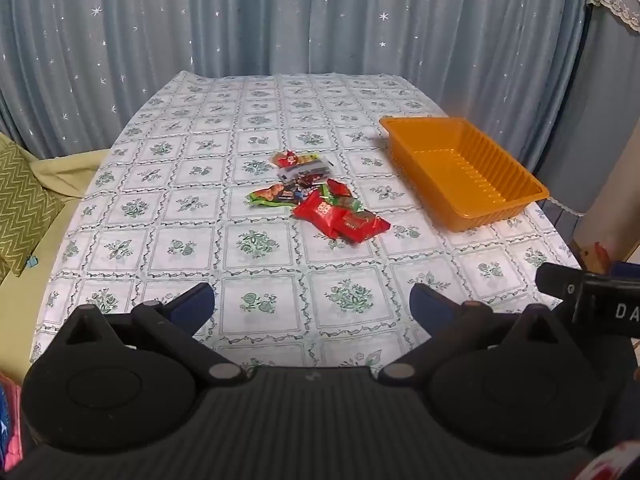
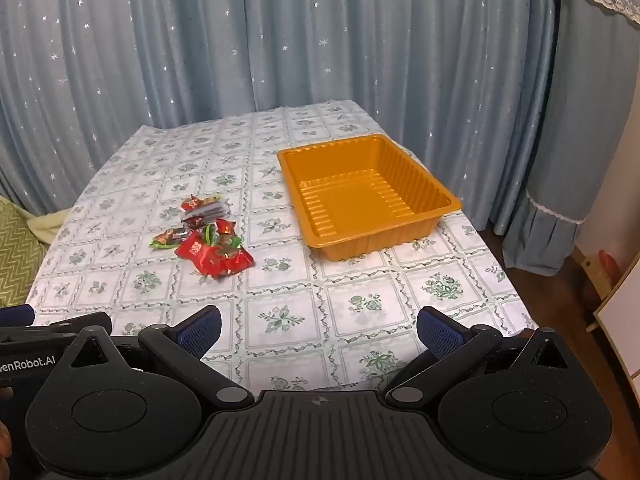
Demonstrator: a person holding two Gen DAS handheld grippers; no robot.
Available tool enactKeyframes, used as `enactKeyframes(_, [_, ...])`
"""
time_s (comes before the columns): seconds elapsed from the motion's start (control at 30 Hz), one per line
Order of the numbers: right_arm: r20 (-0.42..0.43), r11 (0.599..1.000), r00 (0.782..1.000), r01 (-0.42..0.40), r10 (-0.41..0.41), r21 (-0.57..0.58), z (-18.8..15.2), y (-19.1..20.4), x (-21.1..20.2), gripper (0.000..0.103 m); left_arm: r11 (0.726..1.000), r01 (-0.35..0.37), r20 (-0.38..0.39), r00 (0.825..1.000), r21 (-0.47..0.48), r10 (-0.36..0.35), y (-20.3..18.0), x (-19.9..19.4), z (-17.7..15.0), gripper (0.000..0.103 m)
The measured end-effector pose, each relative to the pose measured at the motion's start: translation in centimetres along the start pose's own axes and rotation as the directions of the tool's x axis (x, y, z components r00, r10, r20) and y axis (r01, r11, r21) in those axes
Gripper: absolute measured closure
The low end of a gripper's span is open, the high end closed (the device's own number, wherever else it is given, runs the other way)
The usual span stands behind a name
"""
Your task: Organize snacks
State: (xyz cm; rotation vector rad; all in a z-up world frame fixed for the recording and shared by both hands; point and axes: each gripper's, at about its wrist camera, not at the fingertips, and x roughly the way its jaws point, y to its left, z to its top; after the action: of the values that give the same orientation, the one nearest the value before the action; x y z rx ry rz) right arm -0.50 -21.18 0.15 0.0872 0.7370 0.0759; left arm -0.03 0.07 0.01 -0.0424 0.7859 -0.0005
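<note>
A: Red and green foil, mostly. Snack packets (image 1: 316, 196) sit in one loose heap near the middle of the worktop (image 1: 260, 280), some overlapping. Biggest red packet (image 1: 320, 214) is on the near side of the heap, a green-edged one (image 1: 266, 194) sticks out on the heap's left, and a grey-white packet (image 1: 306, 168) lies at the far end.

B: Tray?

A: Orange plastic tray (image 1: 466, 172), ribbed walls, nothing inside. It stands right of the heap, apart from it, close to the worktop's right edge. Same layout in the right wrist view: heap (image 2: 204, 240) left, tray (image 2: 366, 196) right, clear gap between.

B: Grippers?

A: Left hand-held gripper (image 1: 314, 306) has its blue-padded fingers (image 1: 196, 300) spread wide, nothing between them, over the near part of the worktop, well short of the heap. Right hand-held gripper (image 2: 318, 330) is the same: fingers (image 2: 200, 330) far apart, holding nothing, angled down at the cloth. Each one shows at the edge of the other's view.

B: Surroundings?

A: Floral checked tablecloth (image 2: 280, 320) covers the worktop. Pale blue curtain (image 1: 320, 20) with small white stars behind. Green zigzag cushion (image 1: 20, 200) off to the left.
</note>
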Motion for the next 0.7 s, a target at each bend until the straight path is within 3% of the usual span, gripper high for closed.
enactKeyframes(0.7, [0.001, 1.0, 1.0, -0.006, 0.006, 0.012, -0.4, 0.0, -0.1, 0.0, 1.0, 0.014, -0.001, 1.0, -0.006, -0.014, 0.0, -0.1, -0.1, 0.0])
